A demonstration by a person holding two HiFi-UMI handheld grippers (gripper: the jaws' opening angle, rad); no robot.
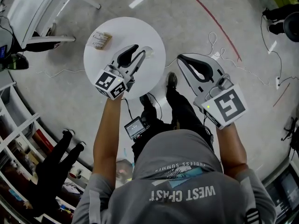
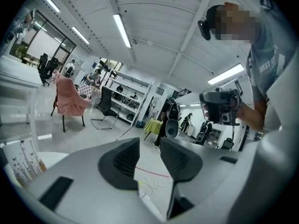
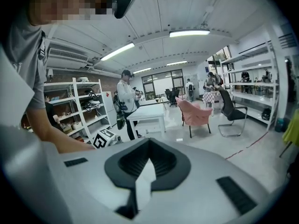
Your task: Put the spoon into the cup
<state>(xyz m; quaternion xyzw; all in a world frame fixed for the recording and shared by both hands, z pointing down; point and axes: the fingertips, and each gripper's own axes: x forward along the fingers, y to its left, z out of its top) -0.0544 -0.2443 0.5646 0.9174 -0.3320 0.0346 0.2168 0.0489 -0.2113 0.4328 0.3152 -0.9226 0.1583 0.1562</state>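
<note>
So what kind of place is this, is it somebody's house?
Probably not a house. It looks like a big workshop or lab: long strip lights on the ceiling, open shelves full of gear, and cables trailing over a bare grey floor.

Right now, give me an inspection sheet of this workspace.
Surface: round white table.
Job's things: cup near the table's far left edge; spoon cannot be made out.
Clutter: nothing seen.
Grippers: left gripper open, empty, over the table; right gripper shut, empty, beside the table over the floor.
Cables: white cable loose on the floor past the right gripper.
Surroundings: shelves at left; red line on the floor.
</note>
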